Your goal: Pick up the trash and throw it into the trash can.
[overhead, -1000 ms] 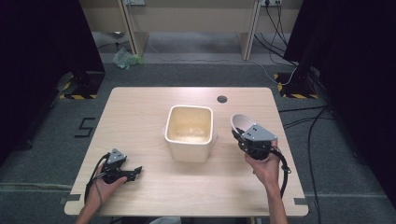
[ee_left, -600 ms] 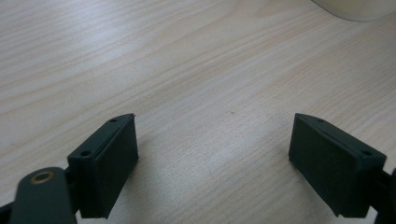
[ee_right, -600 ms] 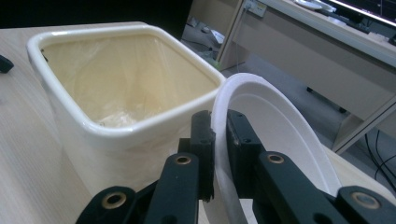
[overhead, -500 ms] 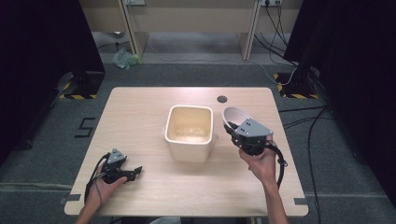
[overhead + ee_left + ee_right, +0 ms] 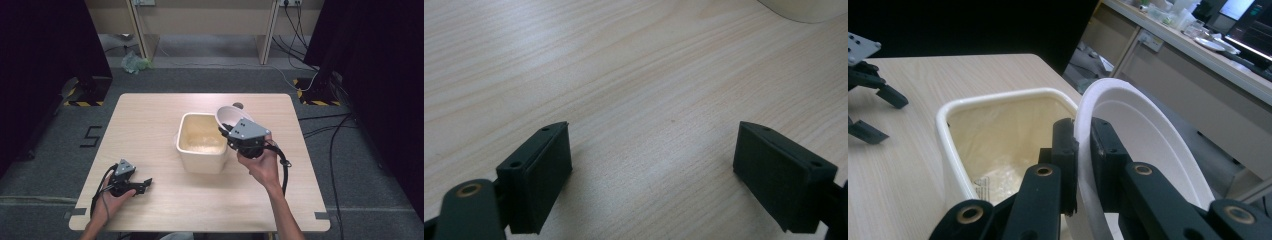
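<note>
At the near left corner of the pale wooden table point(image 5: 150, 130), the person's left hand point(image 5: 111, 196) rests the left gripper point(image 5: 139, 186) on the tabletop. Its two black jaws stand wide apart with bare wood between them, holding nothing. Just beyond them, in the left gripper view, the base of a cream container point(image 5: 805, 10) edges in.

Further in, the person's right hand point(image 5: 260, 162) holds the right gripper point(image 5: 1080, 150) raised above the table. Its jaws are clamped on the rim of a white round shallow bowl point(image 5: 228, 116), one jaw inside and one outside. The bowl is tilted steeply on edge at the right rim of the cream rectangular plastic tub point(image 5: 201, 142), which stands mid-table with pale contents at its bottom.

Beyond the tub, a small dark round disc point(image 5: 238, 105) lies near the far edge.
</note>
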`<action>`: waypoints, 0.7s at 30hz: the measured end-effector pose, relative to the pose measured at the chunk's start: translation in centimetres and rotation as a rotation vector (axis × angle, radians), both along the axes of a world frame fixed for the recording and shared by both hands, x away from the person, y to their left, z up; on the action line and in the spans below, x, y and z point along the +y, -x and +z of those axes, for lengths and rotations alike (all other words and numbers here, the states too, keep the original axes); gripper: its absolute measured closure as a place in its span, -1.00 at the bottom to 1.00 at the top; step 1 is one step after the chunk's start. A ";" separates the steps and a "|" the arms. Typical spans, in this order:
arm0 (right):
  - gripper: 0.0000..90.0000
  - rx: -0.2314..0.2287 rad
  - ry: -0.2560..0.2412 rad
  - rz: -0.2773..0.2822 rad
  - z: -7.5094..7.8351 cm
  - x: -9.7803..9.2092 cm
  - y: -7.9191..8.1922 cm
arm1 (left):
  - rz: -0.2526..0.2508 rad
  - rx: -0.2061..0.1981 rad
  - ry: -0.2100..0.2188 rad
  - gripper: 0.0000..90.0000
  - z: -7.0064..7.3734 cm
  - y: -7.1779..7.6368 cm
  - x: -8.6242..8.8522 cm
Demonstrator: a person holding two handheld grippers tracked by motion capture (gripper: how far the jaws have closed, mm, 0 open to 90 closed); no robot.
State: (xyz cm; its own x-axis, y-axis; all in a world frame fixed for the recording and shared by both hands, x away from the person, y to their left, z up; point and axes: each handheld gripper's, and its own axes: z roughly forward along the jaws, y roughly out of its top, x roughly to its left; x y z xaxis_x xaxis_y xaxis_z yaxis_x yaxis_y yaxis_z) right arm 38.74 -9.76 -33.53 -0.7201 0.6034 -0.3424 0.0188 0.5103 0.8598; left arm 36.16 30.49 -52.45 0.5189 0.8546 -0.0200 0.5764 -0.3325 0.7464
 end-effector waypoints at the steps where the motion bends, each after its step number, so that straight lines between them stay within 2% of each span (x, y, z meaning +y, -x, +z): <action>1: 0.84 0.003 0.001 0.008 0.1 0.3 -0.1 | 0.000 0.000 0.000 -0.67 0.0 0.0 0.0; 9: 0.84 0.012 0.009 0.059 0.3 2.8 -0.6 | 0.000 0.000 0.000 -0.67 0.0 0.0 0.0; 17: 0.84 0.033 0.023 0.111 -0.5 5.3 -1.0 | 0.000 0.000 0.000 -0.67 0.0 0.0 0.0; 21: 0.84 0.043 0.029 0.123 -0.9 5.8 -1.1 | 0.000 0.000 0.000 -0.67 0.0 0.0 0.0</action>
